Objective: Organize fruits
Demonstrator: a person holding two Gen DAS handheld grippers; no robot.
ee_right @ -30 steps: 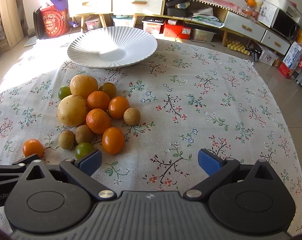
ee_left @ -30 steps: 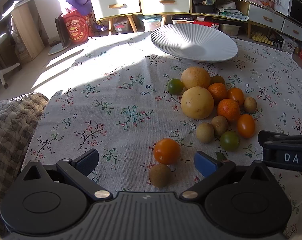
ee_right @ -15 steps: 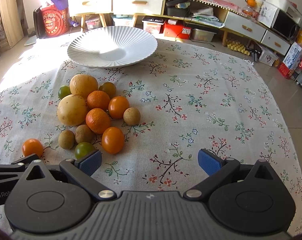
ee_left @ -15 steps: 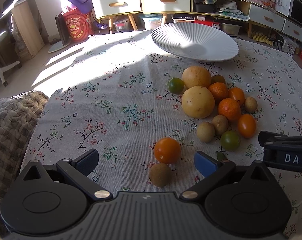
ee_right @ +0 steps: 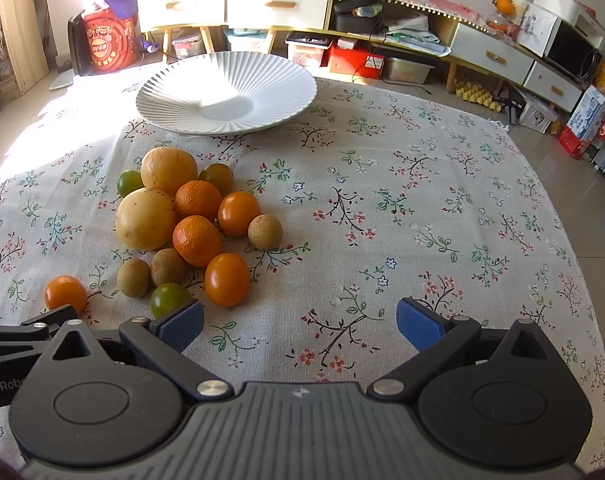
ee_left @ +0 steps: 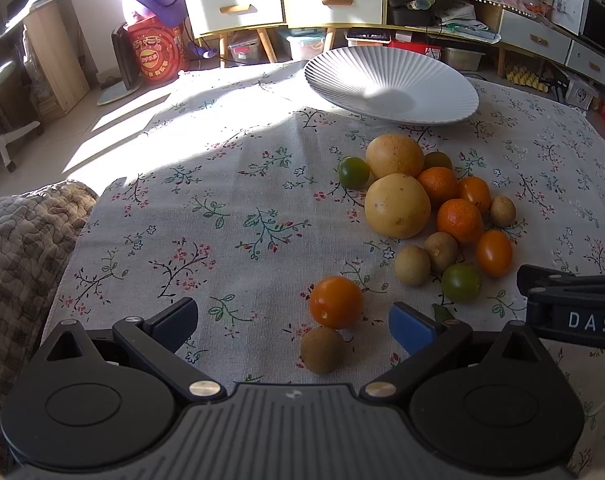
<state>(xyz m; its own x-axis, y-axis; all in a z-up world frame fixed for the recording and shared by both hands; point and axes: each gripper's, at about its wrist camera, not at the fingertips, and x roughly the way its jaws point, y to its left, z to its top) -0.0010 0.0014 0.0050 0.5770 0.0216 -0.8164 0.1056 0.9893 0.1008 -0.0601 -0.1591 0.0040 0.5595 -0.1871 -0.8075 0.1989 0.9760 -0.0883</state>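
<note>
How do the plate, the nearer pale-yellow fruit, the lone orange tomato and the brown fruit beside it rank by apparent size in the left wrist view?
1. plate
2. pale-yellow fruit
3. orange tomato
4. brown fruit, close to the tomato

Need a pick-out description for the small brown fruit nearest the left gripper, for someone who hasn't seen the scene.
Start at the white ribbed plate on the floral tablecloth and come toward the camera past the fruit pile. Two fruits sit apart from the pile, between the left gripper's open fingers. The small brown fruit is the nearer, dull and matte, against the shiny orange tomato.
</note>
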